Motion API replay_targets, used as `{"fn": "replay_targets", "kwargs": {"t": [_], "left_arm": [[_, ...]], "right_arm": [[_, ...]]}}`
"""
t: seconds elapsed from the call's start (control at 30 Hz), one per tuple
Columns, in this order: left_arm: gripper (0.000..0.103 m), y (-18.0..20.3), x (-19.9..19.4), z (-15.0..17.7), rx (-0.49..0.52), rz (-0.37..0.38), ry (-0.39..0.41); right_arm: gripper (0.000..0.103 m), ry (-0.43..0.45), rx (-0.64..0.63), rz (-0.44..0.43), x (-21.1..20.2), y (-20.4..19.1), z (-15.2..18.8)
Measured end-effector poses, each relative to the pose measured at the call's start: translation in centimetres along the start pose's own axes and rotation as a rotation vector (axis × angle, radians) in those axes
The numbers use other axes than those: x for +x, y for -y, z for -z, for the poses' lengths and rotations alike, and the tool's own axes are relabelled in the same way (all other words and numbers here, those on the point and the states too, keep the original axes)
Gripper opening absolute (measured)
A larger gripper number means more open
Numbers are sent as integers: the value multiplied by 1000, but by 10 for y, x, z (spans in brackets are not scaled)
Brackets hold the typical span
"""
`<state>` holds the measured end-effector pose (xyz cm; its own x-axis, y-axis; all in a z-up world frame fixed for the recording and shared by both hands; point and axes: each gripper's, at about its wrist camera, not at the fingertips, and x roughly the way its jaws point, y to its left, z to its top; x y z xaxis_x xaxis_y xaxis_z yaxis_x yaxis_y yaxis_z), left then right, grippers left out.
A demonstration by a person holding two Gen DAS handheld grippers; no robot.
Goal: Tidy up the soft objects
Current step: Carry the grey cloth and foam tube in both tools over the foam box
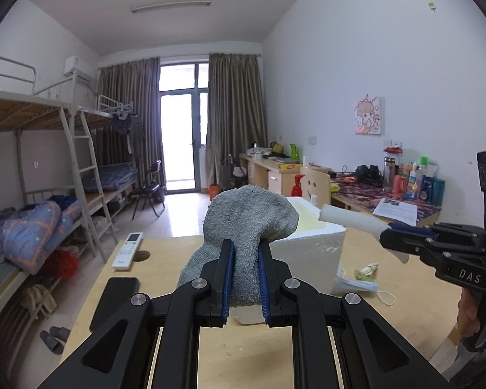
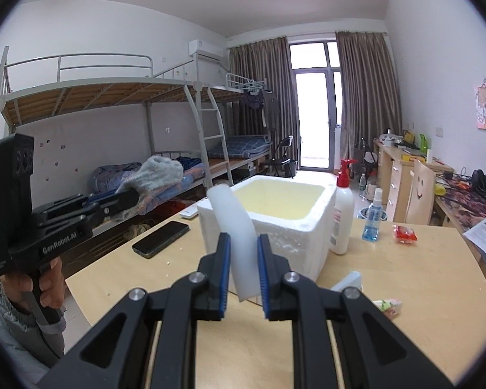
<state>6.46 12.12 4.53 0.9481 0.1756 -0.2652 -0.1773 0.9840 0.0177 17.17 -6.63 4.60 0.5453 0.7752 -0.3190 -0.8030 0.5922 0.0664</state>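
My left gripper (image 1: 245, 253) is shut on a grey sock (image 1: 246, 220) and holds it above the wooden table (image 1: 243, 340), just left of the white foam box (image 1: 311, 253). My right gripper (image 2: 243, 243) is shut on a white foam strip (image 2: 233, 223), held up in front of the foam box (image 2: 285, 223), whose open inside is yellowish and empty. The right gripper also shows in the left wrist view (image 1: 388, 236) with the foam strip (image 1: 350, 218) over the box's right rim. The left gripper with the sock (image 2: 160, 170) shows at the left of the right wrist view.
On the table are a black phone (image 2: 160, 238), a white remote (image 1: 128, 249), a lotion pump bottle (image 2: 341, 214), a blue spray bottle (image 2: 372, 215), a red packet (image 2: 405, 234), a small wrapped snack (image 1: 366, 271) and a face mask (image 1: 356, 287). Bunk beds stand left, desks right.
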Motion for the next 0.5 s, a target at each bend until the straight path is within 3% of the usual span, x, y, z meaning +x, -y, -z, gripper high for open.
{"fn": "replay_targets", "kwargs": {"t": [0.5], "left_arm": [[15, -16, 24, -25, 1, 5, 5]], "right_arm": [[19, -48, -33, 31, 33, 2, -27]]}}
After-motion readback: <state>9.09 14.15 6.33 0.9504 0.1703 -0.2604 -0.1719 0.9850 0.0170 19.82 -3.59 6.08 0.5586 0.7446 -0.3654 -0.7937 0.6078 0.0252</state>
